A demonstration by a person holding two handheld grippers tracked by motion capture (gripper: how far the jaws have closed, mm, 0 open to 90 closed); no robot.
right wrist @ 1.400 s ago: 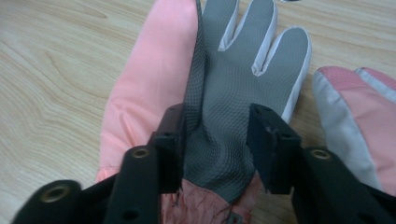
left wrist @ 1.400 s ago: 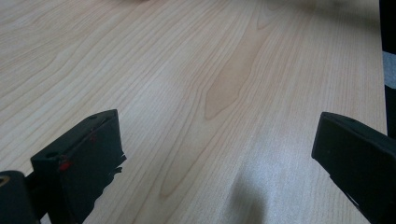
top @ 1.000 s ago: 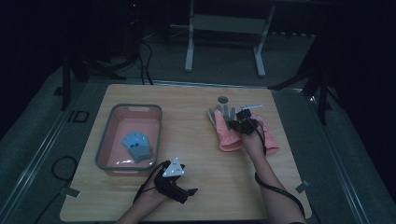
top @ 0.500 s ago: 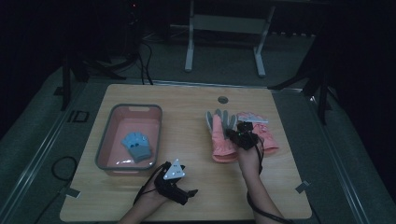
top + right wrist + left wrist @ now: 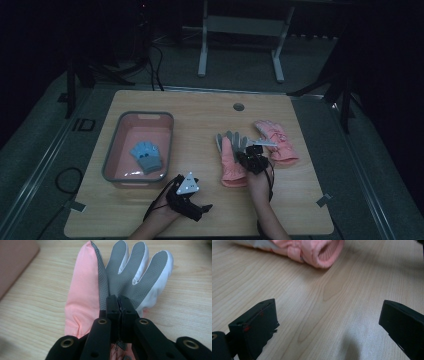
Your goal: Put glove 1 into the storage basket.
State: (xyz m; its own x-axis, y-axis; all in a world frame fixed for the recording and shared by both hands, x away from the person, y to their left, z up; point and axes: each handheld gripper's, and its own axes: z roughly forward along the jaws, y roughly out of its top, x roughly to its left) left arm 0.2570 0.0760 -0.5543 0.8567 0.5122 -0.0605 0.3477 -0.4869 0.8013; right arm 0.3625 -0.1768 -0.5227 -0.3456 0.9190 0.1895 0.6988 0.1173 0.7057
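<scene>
A pink glove (image 5: 231,167) lies palm up on the wooden table (image 5: 200,120), its grey-and-white fingers (image 5: 135,267) pointing away from me. My right gripper (image 5: 248,154) sits over its palm, jaws pressed together (image 5: 119,305) with the grey palm fabric pinched between them. A second pink glove (image 5: 274,140) lies just to its right, back side up. My left gripper (image 5: 194,199) rests near the front edge, jaws wide apart (image 5: 327,312) over bare wood. The first glove's knit cuff (image 5: 322,251) lies beyond them.
A pink bin (image 5: 112,162) stands on the left of the table with a small blue-grey glove (image 5: 146,156) inside. A round hole (image 5: 239,106) sits near the far edge. Metal stand legs (image 5: 240,45) rise behind the table. Bare wood lies between bin and gloves.
My right gripper has come back toward the front edge, bringing the pinched pink glove with it. The left gripper has stayed where it was.
</scene>
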